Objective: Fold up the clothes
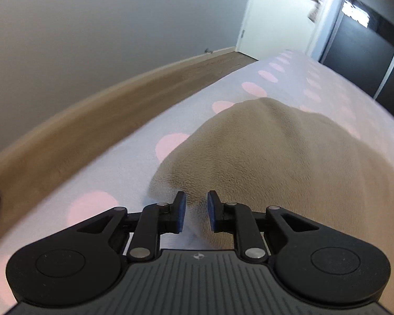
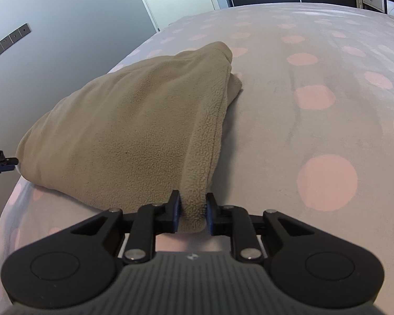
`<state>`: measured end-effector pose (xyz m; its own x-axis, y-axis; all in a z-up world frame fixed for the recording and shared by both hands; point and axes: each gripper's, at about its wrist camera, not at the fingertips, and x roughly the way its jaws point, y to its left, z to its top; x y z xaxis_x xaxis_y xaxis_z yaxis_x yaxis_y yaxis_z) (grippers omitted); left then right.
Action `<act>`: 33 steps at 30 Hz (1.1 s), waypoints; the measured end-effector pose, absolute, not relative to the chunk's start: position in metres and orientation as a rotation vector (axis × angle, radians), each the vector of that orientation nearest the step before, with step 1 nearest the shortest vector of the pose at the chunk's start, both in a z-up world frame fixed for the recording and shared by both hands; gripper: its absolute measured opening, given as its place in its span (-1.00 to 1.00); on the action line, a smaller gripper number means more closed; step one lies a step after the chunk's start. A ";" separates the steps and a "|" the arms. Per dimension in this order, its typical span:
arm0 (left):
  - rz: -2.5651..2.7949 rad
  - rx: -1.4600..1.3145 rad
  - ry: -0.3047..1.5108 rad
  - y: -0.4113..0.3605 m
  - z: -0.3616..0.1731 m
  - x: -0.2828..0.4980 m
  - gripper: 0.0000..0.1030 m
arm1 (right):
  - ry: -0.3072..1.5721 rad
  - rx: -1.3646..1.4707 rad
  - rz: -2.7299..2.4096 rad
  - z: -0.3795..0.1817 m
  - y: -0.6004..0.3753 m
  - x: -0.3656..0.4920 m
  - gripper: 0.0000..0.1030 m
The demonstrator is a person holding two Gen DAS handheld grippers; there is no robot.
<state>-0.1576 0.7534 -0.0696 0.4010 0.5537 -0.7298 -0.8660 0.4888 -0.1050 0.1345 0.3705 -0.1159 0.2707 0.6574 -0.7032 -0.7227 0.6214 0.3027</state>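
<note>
A tan fleece garment (image 2: 134, 120) lies bunched in a wedge-shaped heap on the bed. In the right wrist view my right gripper (image 2: 193, 211) is shut on the garment's hemmed near edge, which fills the gap between the blue pads. In the left wrist view my left gripper (image 1: 196, 210) is shut on another near corner of the same fleece garment (image 1: 262, 152), and the cloth rises from the pads into the heap. The left gripper's tip (image 2: 5, 166) shows at the far left of the right wrist view, beside the heap's left corner.
The bed cover (image 2: 315, 136) is pale grey with pink dots and stretches far to the right. The bed's left edge drops to a wooden floor (image 1: 92, 110) below a grey wall. A white door (image 1: 281, 13) and dark wardrobe (image 1: 359, 47) stand beyond.
</note>
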 end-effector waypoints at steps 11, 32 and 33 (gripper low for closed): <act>0.787 -0.335 0.632 0.622 0.032 -0.157 -0.14 | 0.778 -0.140 0.959 -0.066 0.325 0.100 -0.98; 0.816 -0.056 0.598 0.415 0.077 -0.182 0.45 | 0.457 -0.140 1.034 0.056 0.244 -0.018 -0.35; 0.837 -0.051 0.592 0.410 0.075 -0.184 0.45 | 0.454 -0.139 1.022 0.056 0.242 -0.022 -0.32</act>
<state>-0.1837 0.4097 0.0747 0.5193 0.6835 -0.5130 -0.7112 0.6785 0.1840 -0.0216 0.2418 0.0560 0.4378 0.7906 -0.4281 -0.8475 0.5219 0.0971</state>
